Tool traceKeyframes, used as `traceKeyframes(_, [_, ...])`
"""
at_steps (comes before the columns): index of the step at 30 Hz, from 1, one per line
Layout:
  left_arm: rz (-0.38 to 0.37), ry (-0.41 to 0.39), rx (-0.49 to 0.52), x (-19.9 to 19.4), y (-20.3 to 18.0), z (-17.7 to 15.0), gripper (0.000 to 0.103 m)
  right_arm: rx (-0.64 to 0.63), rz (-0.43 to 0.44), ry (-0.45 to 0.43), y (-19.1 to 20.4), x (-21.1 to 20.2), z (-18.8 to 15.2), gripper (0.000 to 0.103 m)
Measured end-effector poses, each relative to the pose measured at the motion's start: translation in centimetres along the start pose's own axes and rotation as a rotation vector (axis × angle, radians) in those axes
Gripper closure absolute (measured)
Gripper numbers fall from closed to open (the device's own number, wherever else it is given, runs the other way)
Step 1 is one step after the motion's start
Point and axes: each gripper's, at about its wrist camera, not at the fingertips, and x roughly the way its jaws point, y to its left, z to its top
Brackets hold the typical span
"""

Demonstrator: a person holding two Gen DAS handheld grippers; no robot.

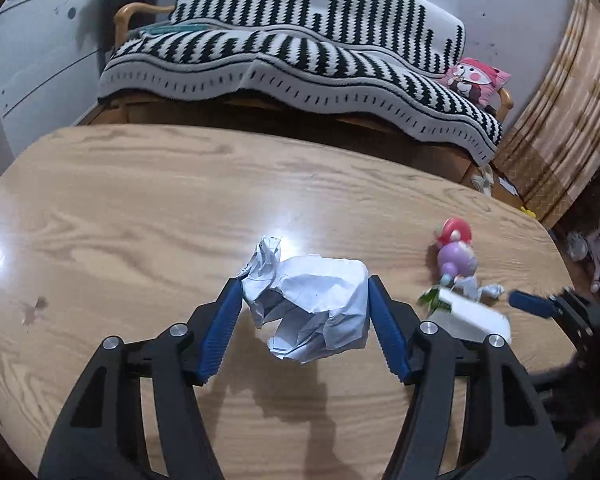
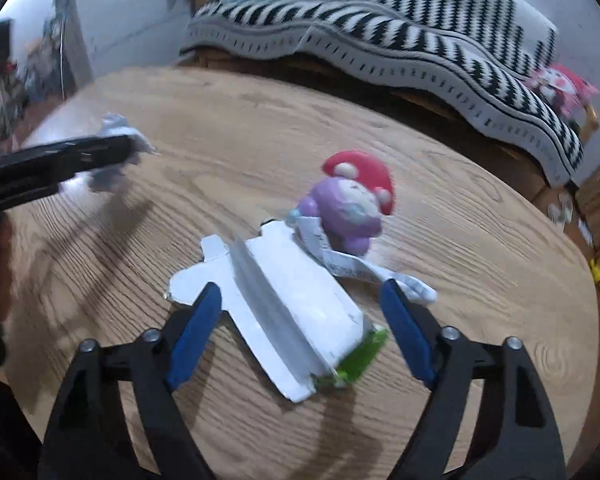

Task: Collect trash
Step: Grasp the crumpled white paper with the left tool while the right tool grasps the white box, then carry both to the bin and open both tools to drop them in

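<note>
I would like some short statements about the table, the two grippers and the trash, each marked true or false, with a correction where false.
1. The left gripper has the crumpled paper between its blue pads. True.
2. The right gripper is clamped tight on the toy figure. False: its jaws stand apart on either side of the flattened white carton, and the pads do not press on it.
3. The toy figure wears a red cap with white spots. True.
4. The carton lies on the sofa. False: it lies on the wooden table.
5. The sofa carries a black and white throw. True.
</note>
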Motion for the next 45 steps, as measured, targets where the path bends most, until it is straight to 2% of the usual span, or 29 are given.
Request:
traceKeyframes(1, [0.005, 0.009, 0.004, 0.0, 0.1, -0.2, 0.041, -0.025, -0.006, 0.034, 0.5, 0.8, 0.1, 0.041])
traceKeyframes(2, [0.007, 0.018, 0.008, -0.1, 0.2, -0.5, 0.041, -0.038, -0.022, 0.045, 0.9, 1.1, 0.0, 0.045])
traceKeyframes(3, [0.009, 0.022, 0.009, -0.1, 0.3, -0.8, 0.041, -0.042, -0.036, 0.048, 1.1, 1.3, 0.1, 0.059])
traceKeyframes(4, [0.010, 0.022, 0.012, -0.3, 0.4, -1.0, 0.041, -0.027, -0.029, 0.043, 1.0, 1.1, 0.0, 0.065])
traceKeyframes(6, [0.011, 0.013, 0.022, -0.7, 0.1, -1.1, 0.041, 0.052, 0.041, 0.007, 0.3, -0.5, -0.3, 0.083])
traceKeyframes(10, [0.008, 0.009, 0.010, -1.7, -0.4, -1.4, 0.041, 0.149, 0.100, -0.007, -0.7, -2.7, -1.4, 0.097])
traceKeyframes(16, [-0.069, -0.002, 0.014, -3.7, -2.3, -2.8, 0.041, 0.357, 0.210, -0.068, -3.7, -7.3, -4.3, 0.097])
traceKeyframes(19, [-0.129, 0.007, 0.025, -4.3, -4.4, -3.6, 0.041, 0.428, 0.153, -0.113, -5.6, -10.9, -7.4, 0.097])
traceKeyframes(22, [-0.194, 0.008, 0.101, -5.0, -8.6, -5.0, 0.041, 0.500, 0.050, -0.153, -8.5, -14.7, -12.9, 0.097])
traceKeyframes(26, [-0.312, 0.035, 0.201, -5.5, -16.0, -7.3, 0.041, 0.666, -0.112, -0.190, -14.1, -19.2, -22.8, 0.097])
traceKeyframes(29, [-0.374, 0.046, 0.318, -6.2, -23.0, -9.7, 0.041, 0.818, -0.218, -0.192, -18.5, -21.8, -30.8, 0.097])
traceKeyframes(34, [-0.520, 0.069, 0.498, -8.0, -35.7, -15.9, 0.041, 1.005, -0.383, -0.186, -24.3, -26.5, -44.0, 0.097])
traceKeyframes(37, [-0.605, 0.086, 0.590, -9.2, -42.1, -20.1, 0.041, 1.084, -0.428, -0.156, -26.4, -27.6, -50.3, 0.097])
traceKeyframes(41, [-0.692, 0.112, 0.698, -10.3, -48.5, -25.6, 0.041, 1.175, -0.440, -0.060, -29.4, -27.1, -57.8, 0.097])
traceKeyframes(45, [-0.730, 0.147, 0.815, -9.9, -53.6, -31.4, 0.041, 1.217, -0.420, 0.002, -30.6, -25.7, -61.2, 0.097])
